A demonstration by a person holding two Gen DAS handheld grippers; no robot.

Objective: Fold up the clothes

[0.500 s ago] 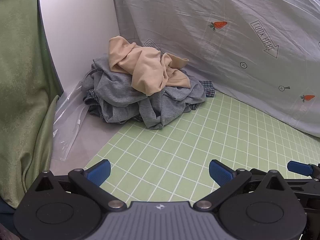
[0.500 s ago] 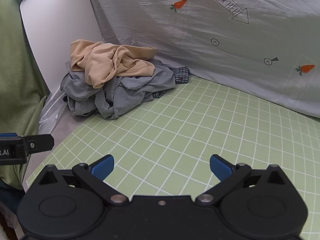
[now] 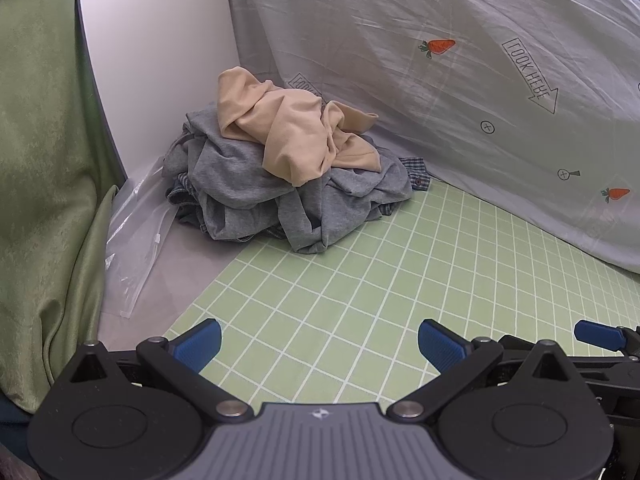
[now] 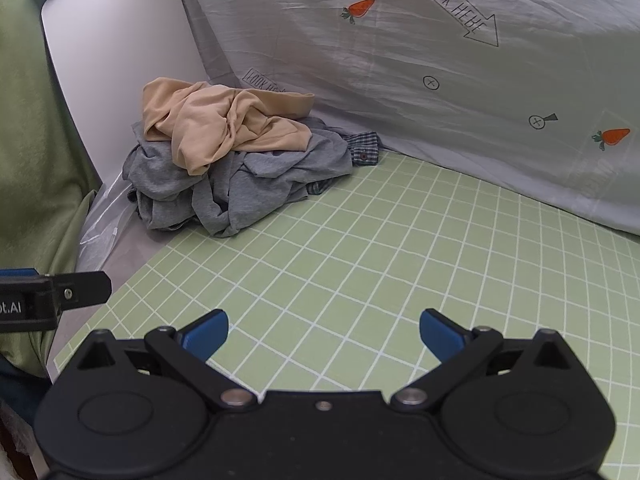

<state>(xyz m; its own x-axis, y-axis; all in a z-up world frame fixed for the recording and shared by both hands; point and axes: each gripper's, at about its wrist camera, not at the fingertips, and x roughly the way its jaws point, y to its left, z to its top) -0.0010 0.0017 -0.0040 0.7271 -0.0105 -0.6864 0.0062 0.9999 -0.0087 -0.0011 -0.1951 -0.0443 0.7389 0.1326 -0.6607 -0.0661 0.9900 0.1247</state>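
Left gripper (image 3: pixel 320 344): we've got the blue pads spread wide apart, nothing between them, just hanging over the mat and tilted down.
Right gripper (image 4: pixel 324 332): same deal, jaws fully apart and empty; we can spot its blue tip at the right edge of the left wrist view.
Green grid mat (image 3: pixel 360 280): right under both of our claws, bare in front of us.
Clear plastic bag (image 3: pixel 132 240): lying flat off the mat's left edge, beside the green curtain (image 3: pixel 44 160).
Clothes pile (image 3: pixel 280 184): well ahead of us in the far left corner, crumpled; beige top (image 3: pixel 292 132) sits on the grey garments (image 4: pixel 240 184), a plaid cuff (image 4: pixel 364 148) poking out on the right.
Backdrop sheet (image 4: pixel 440 80): grey with carrots and arrows, behind everything.
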